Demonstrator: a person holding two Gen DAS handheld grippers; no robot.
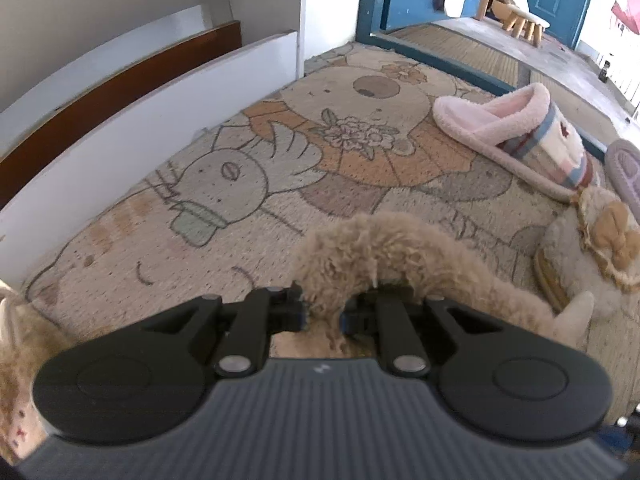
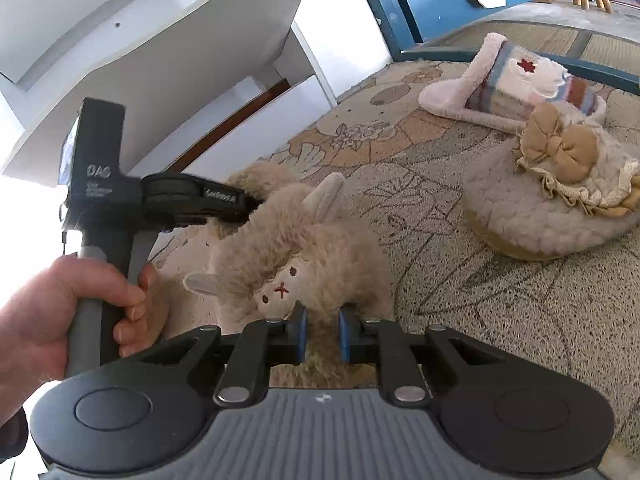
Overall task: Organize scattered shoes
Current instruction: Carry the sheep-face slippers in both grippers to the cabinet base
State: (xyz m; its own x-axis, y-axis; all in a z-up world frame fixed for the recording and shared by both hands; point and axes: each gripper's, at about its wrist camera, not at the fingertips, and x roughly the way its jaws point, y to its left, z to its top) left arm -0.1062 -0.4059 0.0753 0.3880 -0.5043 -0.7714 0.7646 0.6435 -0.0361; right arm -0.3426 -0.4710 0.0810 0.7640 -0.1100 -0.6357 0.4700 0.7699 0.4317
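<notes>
I've got both hand-held grippers on the same shoe, the fuzzy tan sheep slipper [image 2: 304, 256] lying on the cartoon rug [image 1: 248, 184] in front of the white shoe rack [image 1: 132, 120].

Step in hand, as I judge it: lift the slipper and carry it to the rack. To do it well I'd raise both ends together so the soft body doesn't sag or twist, keep it level, and clear the low front board of the rack before pushing in. The fleece is squashy and the bite is mostly on pile, so it could slip w/ a jerk; slow and even is the way. I'd also steer clear of the bow slipper [image 2: 560, 200] just to the right.

Left hand-held gripper [image 1: 323, 312]: jaws pressed nearly together, pinching the curly heel cuff of the slipper, which arcs up over the fingers. In the right wrist view it reaches in from the left, held by the person's hand [image 2: 68, 312], nose buried in the fleece.

Right hand-held gripper [image 2: 322, 334]: blue pads [image 2: 301, 332] drawn close, pinching a tuft at the toe end just below the stitched face.

Other shoes: the pink plaid slipper [image 1: 516, 136] sits farther off near the blue door frame [image 1: 372, 0], not yet put away.
</notes>
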